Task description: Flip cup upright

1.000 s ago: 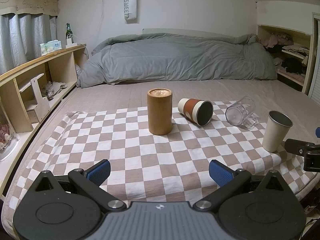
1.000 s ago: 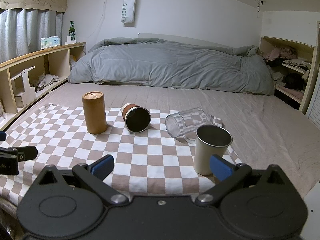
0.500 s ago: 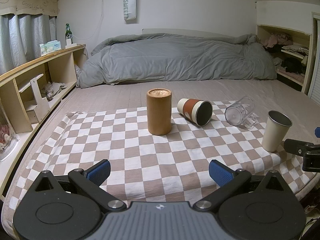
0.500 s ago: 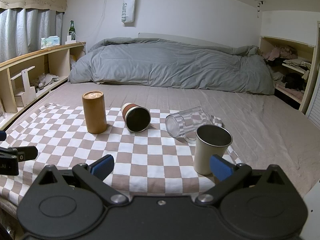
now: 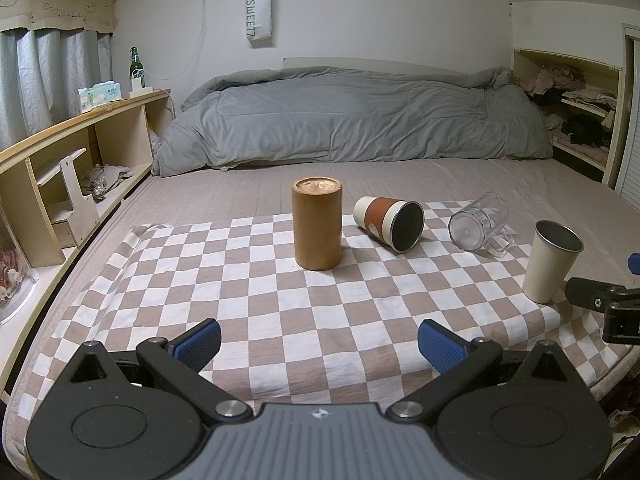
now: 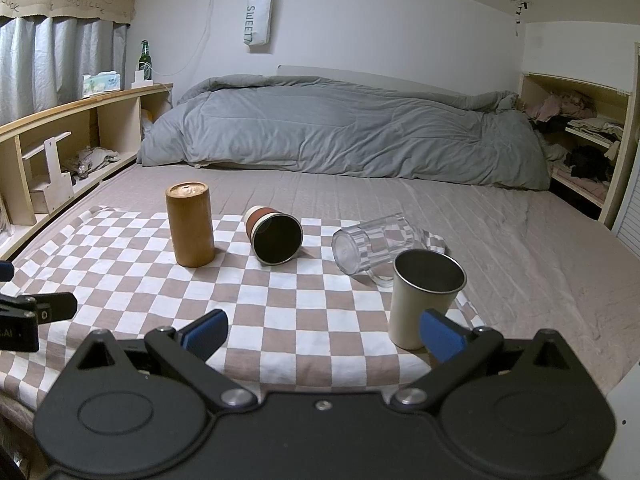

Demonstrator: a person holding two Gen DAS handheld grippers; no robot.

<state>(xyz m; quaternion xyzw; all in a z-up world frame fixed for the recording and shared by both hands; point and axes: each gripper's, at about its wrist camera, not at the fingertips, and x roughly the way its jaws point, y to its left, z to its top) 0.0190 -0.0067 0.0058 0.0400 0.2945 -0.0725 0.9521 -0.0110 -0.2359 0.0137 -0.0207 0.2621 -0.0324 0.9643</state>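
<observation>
A cream and rust-red cup [image 5: 387, 223] [image 6: 273, 233] lies on its side on the checkered cloth [image 5: 256, 280] [image 6: 280, 308], mouth toward me. A clear glass mug [image 5: 478, 226] [image 6: 376, 245] lies on its side to its right. A cream metal cup [image 5: 551, 266] [image 6: 424, 298] stands upright at the cloth's right end. A tan cylinder cup [image 5: 317, 223] [image 6: 190, 224] stands mouth down at the left. My left gripper [image 5: 320, 346] is open and empty near the cloth's front edge. My right gripper [image 6: 322, 334] is open and empty, its right finger just in front of the metal cup.
The cloth lies on a bed with a grey duvet [image 5: 352, 120] heaped at the far end. A wooden shelf unit [image 5: 60, 168] runs along the left side. Open shelves with clothes [image 5: 580, 108] stand at the right. The right gripper's side shows at the left view's right edge [image 5: 612, 304].
</observation>
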